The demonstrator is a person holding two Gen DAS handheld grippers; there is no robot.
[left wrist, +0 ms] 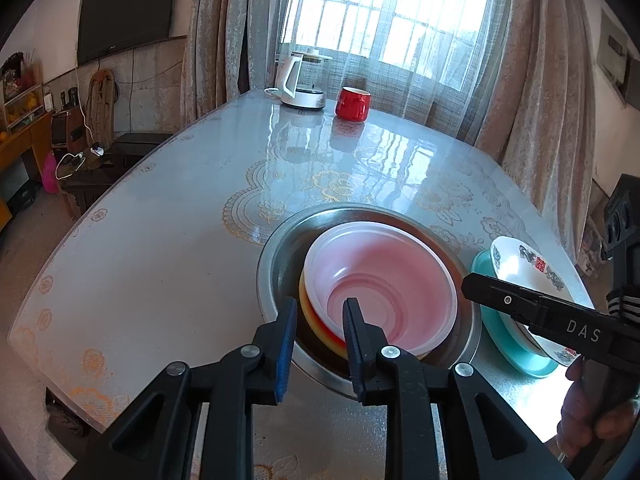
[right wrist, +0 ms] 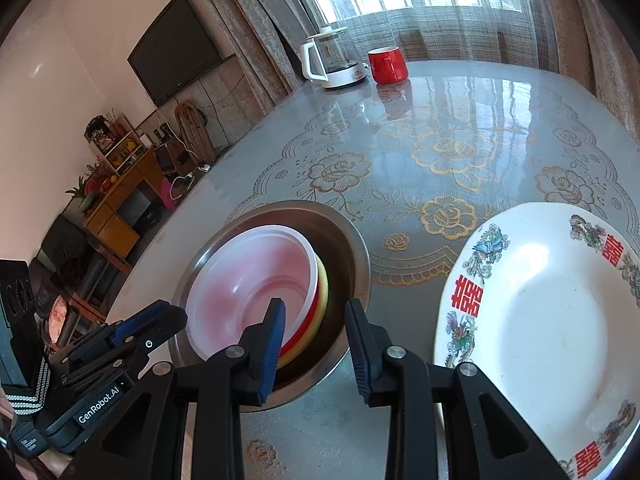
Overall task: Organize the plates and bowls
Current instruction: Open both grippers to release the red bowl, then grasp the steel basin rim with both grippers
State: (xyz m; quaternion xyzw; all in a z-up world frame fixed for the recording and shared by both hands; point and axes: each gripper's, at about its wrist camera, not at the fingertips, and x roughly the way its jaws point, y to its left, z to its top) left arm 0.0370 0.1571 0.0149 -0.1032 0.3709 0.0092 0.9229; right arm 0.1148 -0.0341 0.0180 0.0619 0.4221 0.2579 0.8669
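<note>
Bowls sit nested inside a steel basin (left wrist: pixel 280 248) on the surface (left wrist: pixel 160 240): a translucent pink bowl (left wrist: pixel 380 280) over a red and yellow one (right wrist: pixel 320 300). My left hand-held gripper (left wrist: pixel 320 320) straddles their near rim, jaws narrow; whether it pinches I cannot tell. My right hand-held gripper (right wrist: pixel 316 320) is parted around the basin's edge, holding nothing. I should square the stack before lifting. The decorated plate (right wrist: pixel 540 320) shows red double-happiness characters; the grippers read "DAS" and "GenRobot.AI".

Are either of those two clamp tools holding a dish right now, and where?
Nothing is clearly held. The left hand-held gripper straddles the near rim of the bowls without visibly pinching it; the right hand-held gripper is open, also astride the rim.
</note>
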